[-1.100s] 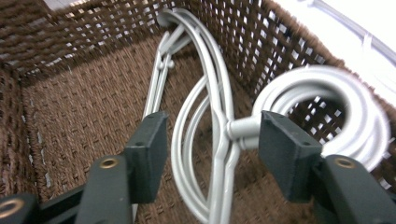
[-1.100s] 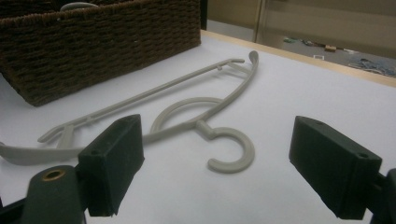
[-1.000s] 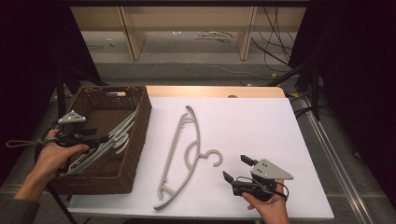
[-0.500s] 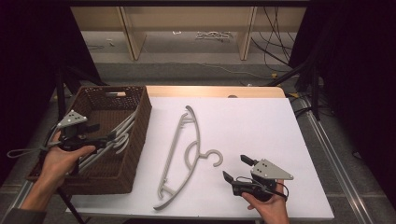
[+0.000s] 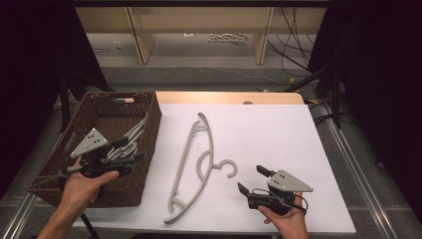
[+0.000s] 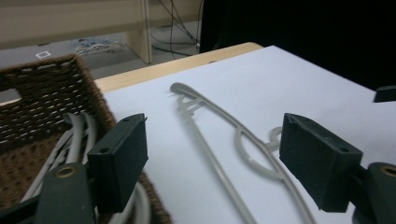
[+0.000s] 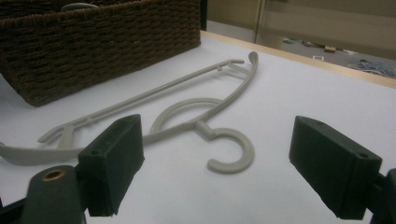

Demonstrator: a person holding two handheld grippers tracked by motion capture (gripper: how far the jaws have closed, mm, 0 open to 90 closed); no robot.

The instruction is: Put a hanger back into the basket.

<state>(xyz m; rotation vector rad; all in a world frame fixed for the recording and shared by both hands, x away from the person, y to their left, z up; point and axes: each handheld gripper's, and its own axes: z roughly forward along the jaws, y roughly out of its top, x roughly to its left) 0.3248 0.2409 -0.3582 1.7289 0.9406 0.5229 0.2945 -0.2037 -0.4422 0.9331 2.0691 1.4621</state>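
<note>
**Inspector:** Left gripper [image 5: 130, 160]?

**Assistant:** Over the woven brown basket [image 5: 149, 107]; its jaws have just been opening and stand apart, nothing between them. The left gripper view shows smooth grey hangers [image 6: 77, 135] lying inside.

**Inspector:** Right gripper [image 5: 254, 180]?

**Assistant:** Jaws wide apart, empty, low over the white sheet [image 5: 278, 129]. The grey plastic hanger [image 5: 191, 164] lies flat at its nine o'clock in the high view. The right gripper view shows its round hook [image 7: 229, 149] just ahead of the jaws.
</note>
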